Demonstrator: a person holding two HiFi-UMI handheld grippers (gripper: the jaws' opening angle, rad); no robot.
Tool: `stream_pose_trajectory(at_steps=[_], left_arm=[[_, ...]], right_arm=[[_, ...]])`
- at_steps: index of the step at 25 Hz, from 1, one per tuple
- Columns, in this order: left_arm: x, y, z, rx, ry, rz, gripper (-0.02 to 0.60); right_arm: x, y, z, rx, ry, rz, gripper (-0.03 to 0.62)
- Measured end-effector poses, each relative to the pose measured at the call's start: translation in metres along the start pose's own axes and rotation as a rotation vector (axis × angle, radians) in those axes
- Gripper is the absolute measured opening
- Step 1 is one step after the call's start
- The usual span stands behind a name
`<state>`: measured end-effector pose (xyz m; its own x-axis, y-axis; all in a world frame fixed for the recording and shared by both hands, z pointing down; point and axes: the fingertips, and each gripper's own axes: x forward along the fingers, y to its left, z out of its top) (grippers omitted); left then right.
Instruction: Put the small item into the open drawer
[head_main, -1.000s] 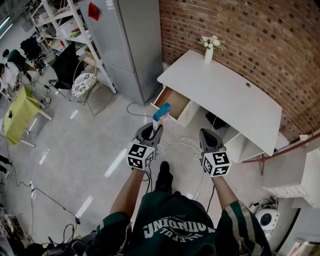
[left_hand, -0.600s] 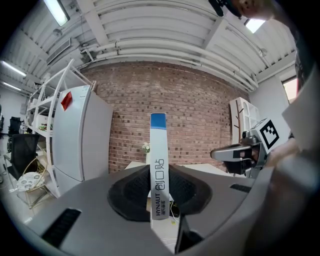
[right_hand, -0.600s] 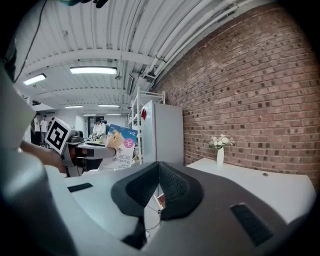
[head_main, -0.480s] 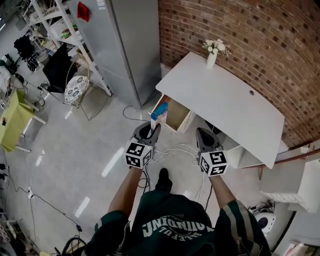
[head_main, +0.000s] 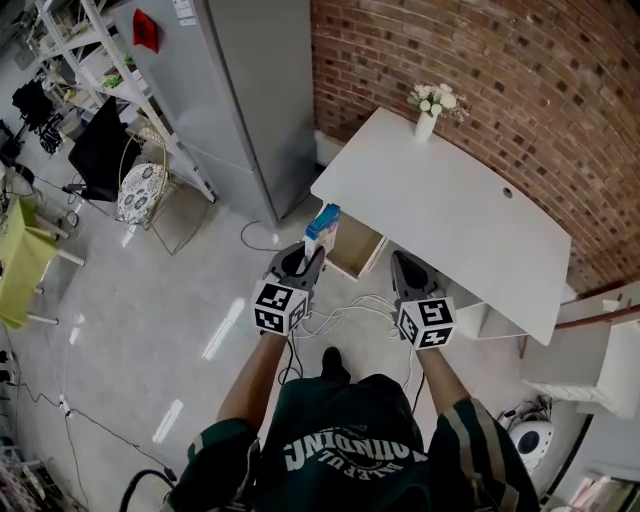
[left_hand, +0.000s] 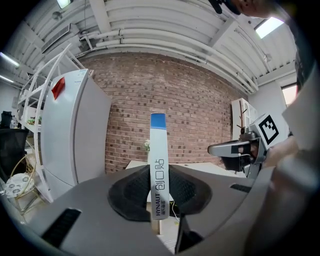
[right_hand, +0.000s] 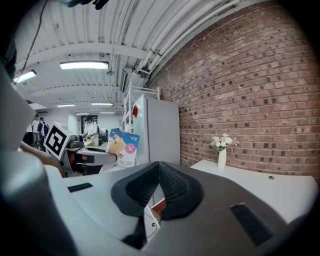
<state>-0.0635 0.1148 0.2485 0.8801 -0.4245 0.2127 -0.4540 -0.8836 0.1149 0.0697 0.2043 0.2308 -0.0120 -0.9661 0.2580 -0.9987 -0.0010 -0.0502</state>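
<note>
we've got the left gripper (head_main: 304, 262) clamped on the small box (head_main: 323, 226), standing it upright right at the open drawer (head_main: 358, 255) under the white desk (head_main: 450, 205), probably so it drops straight in, while the right gripper (head_main: 404, 268) hangs pinched shut on nothing.

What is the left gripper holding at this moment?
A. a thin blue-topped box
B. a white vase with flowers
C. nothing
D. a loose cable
A: the left gripper is closed on a thin blue-topped box, which stands upright between its jaws in the left gripper view.
</note>
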Motion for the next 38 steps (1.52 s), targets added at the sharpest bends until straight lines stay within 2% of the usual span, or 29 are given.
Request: stream_pose_trajectory(at_steps=[12, 20, 27, 38], left_arm=[[0.028, 0.025, -0.004, -0.009, 0.015, -0.020, 0.095], [0.051, 0.030, -0.003, -0.008, 0.022, -0.019, 0.095], [0.079, 0.039, -0.003, -0.021, 0.042, 0.013, 0.095], [0.135, 0.068, -0.001, -0.058, 0.081, 0.109, 0.095]], right_arm=[[0.024, -0.015, -0.009, 0.013, 0.033, -0.029, 0.025], [0.039, -0.030, -0.017, 0.028, 0.047, -0.018, 0.025], [0.070, -0.052, -0.012, 0.034, 0.049, 0.024, 0.025], [0.143, -0.095, -0.002, 0.046, 0.072, 0.136, 0.025]])
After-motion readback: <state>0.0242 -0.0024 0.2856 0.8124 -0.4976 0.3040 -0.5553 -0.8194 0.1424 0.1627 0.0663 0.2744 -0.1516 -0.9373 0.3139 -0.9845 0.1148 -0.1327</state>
